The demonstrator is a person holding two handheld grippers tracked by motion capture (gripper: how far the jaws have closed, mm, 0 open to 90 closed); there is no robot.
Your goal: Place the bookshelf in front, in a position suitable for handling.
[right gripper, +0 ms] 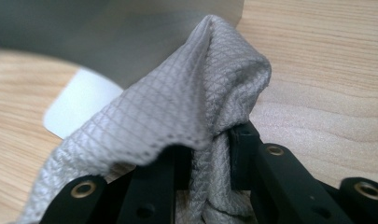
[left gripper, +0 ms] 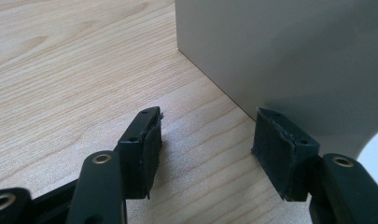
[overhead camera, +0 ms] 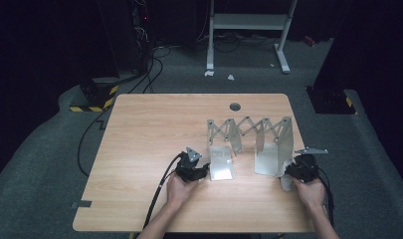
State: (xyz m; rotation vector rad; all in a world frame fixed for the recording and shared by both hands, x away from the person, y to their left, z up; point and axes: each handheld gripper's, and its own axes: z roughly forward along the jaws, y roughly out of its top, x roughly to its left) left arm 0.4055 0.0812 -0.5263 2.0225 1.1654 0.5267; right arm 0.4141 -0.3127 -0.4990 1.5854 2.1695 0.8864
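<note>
A folding metal rack (overhead camera: 249, 130) with scissor links stands right of centre on the wooden table (overhead camera: 149, 134), a flat plate at each end. My left gripper (overhead camera: 204, 170) is open beside the left plate (overhead camera: 221, 164); in the left gripper view its jaws (left gripper: 205, 144) hold nothing, just short of that plate's lower edge (left gripper: 280, 56). My right gripper (overhead camera: 290, 172) is shut on a white waffle-weave cloth (overhead camera: 286, 182) at the right plate (overhead camera: 269, 158). In the right gripper view the cloth (right gripper: 177, 107) bunches up over the jaws of my right gripper (right gripper: 207, 154), against the plate (right gripper: 107, 37).
A round cable hole (overhead camera: 235, 106) sits near the table's far edge. Beyond the table, a white desk frame (overhead camera: 249, 25) stands on the floor, with black-and-yellow hazard tape (overhead camera: 97, 99) at the left. Cables trail from both grippers toward the near edge.
</note>
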